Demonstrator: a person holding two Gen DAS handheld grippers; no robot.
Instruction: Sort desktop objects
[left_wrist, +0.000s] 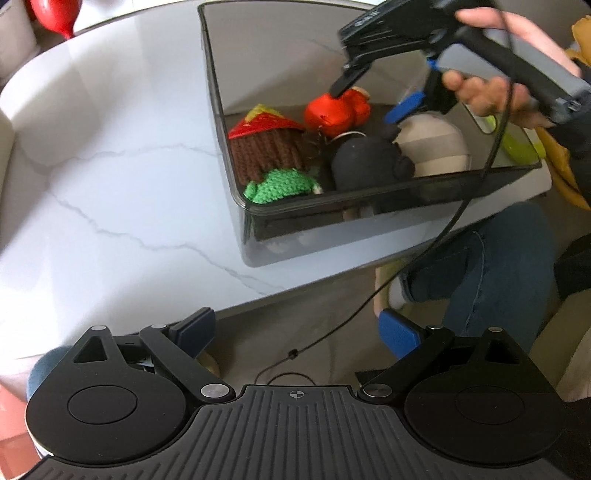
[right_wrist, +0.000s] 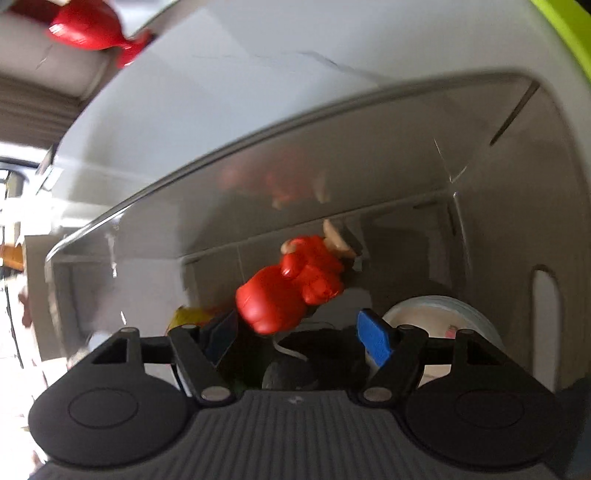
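We hold both grippers, left gripper (left_wrist: 297, 328) and right gripper (right_wrist: 297, 330), agape and empty above the smoky translucent plastic bin (left_wrist: 236, 177), where the red rubbery figurine (right_wrist: 291, 284) lies (no legible writing anywhere).

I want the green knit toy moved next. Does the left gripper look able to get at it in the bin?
Probably yes. The left gripper is open and empty, the green knit toy lies uncovered in the bin's near corner, and the right gripper works farther back.

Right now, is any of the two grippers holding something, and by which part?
Nothing is held. The left gripper is open over the table edge. The right gripper is open above the bin; the red toy lies between its fingers, not pinched.
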